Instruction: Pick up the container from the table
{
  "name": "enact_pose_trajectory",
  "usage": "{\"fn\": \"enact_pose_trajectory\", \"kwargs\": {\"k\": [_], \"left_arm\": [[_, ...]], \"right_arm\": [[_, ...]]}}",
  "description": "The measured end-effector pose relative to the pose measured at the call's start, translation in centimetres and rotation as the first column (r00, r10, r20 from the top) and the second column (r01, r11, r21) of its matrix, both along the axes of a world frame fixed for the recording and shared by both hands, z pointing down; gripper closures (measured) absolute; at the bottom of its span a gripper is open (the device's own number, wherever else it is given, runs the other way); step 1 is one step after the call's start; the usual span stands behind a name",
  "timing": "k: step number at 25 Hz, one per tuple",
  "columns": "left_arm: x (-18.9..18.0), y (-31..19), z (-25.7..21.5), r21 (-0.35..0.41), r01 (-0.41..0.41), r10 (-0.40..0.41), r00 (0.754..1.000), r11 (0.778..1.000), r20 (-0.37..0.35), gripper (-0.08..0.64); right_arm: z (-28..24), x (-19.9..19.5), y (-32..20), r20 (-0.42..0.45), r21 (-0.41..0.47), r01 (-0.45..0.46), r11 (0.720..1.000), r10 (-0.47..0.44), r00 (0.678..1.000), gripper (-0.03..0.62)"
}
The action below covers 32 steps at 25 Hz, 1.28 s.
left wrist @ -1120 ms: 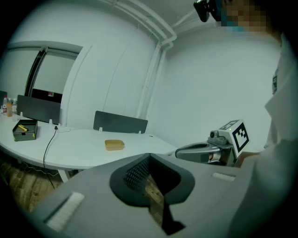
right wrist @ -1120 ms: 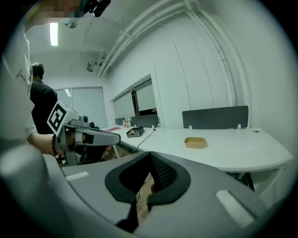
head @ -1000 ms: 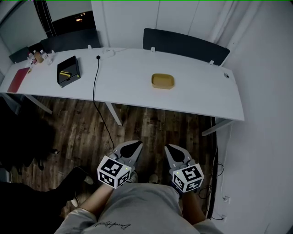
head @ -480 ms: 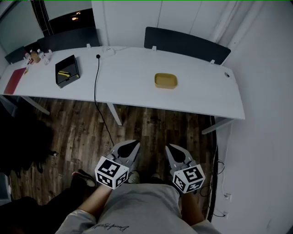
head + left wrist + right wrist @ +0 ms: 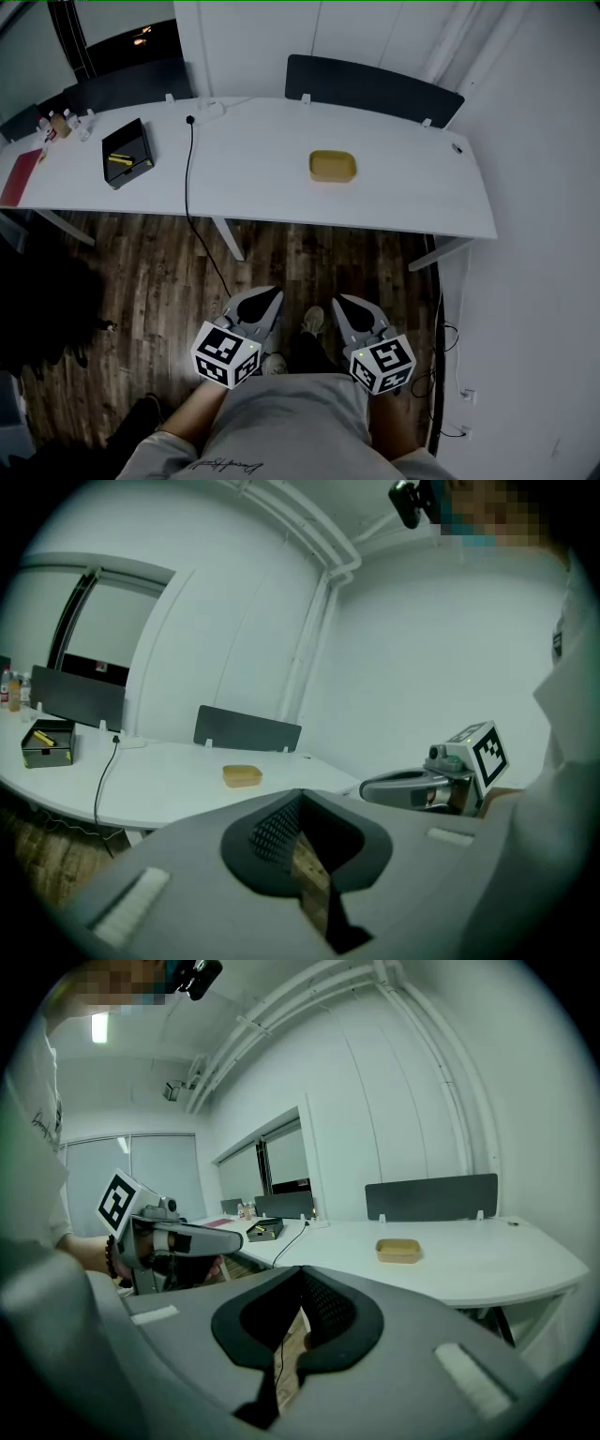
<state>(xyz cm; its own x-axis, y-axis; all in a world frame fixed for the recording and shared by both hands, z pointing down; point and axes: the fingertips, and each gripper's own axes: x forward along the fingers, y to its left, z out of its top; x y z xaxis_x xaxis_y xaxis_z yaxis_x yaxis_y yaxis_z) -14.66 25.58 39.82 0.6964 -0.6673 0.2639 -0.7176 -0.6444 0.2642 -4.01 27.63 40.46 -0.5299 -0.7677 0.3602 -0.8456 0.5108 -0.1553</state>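
Note:
A shallow tan container (image 5: 333, 166) sits on the long white table (image 5: 403, 192), right of its middle; it also shows small and far off as the container (image 5: 242, 775) and the container (image 5: 397, 1250). My left gripper (image 5: 263, 298) and right gripper (image 5: 346, 305) hang side by side low over the wood floor, close to my body and far short of the table. Both are shut with nothing between the jaws; only a thin slit shows at the left gripper (image 5: 302, 801) and the right gripper (image 5: 302, 1277).
A black open box (image 5: 126, 153) with a yellow item, a red notebook (image 5: 11, 176) and small bottles (image 5: 61, 124) lie at the table's left end. A black cable (image 5: 188, 187) drops off the front edge to the floor. Dark divider panels (image 5: 373, 89) stand behind the table, with a white wall at right.
The head view has drifted a little, so the table contents sit slightly further left. A shoe now shows on the floor between the grippers. Both grippers stay shut and in nearly the same place.

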Motion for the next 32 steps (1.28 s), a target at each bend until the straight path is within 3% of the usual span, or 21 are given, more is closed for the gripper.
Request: {"fn": "enact_pose_trajectory", "kwargs": {"k": [16,32], "left_arm": [[0.8,-5.2,0.6,0.012,0.015,-0.015,1.0,1.0,-0.004,0.56],[6.7,-20.0,1.2,-0.015,0.052,-0.052,0.999,0.999,0.01,0.56]], "right_arm": [[1.0,0.7,-6.0,0.02,0.022,0.028,0.999,-0.028,0.999,0.577],[1.8,7.7,-21.1,0.005,-0.016,0.062,0.998,-0.062,0.998,0.577]]}}
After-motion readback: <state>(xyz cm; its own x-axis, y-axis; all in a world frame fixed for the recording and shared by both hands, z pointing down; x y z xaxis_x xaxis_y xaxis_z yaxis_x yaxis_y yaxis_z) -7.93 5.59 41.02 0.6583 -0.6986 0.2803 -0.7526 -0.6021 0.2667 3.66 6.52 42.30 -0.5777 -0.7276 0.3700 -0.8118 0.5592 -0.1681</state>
